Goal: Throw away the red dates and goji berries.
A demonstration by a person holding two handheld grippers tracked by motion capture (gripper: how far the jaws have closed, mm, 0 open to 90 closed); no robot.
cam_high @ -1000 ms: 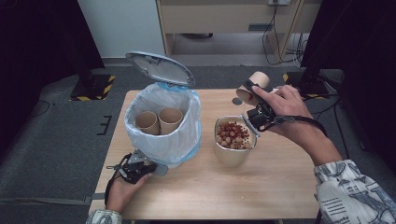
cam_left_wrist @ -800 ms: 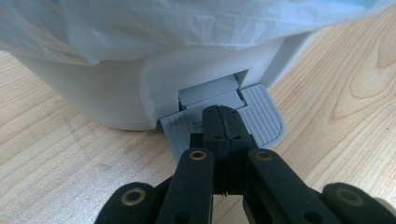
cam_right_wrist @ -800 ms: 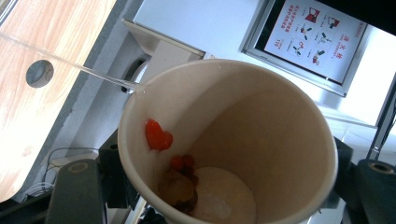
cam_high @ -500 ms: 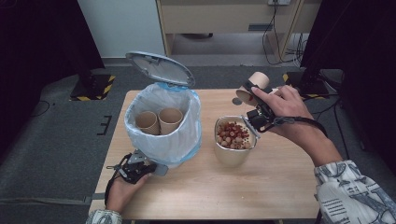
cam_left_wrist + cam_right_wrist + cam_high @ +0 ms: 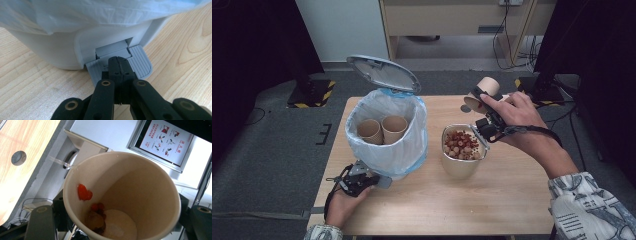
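The right tool (image 5: pixel 479 100) grips a paper cup (image 5: pixel 482 93) by its wall, held tipped above the worktop (image 5: pixel 512 200). The open pedal bin (image 5: pixel 387 135) lies to the cup's left, beyond the food-filled container (image 5: pixel 461 150). The left tool (image 5: pixel 119 65), jaws closed on nothing, presses the bin's pedal (image 5: pixel 140 65). A few scraps (image 5: pixel 96 216) cling inside the cup.

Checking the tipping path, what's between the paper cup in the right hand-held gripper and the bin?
In the high view, between the paper cup and the bin lies bare table; the bowl sits nearer.
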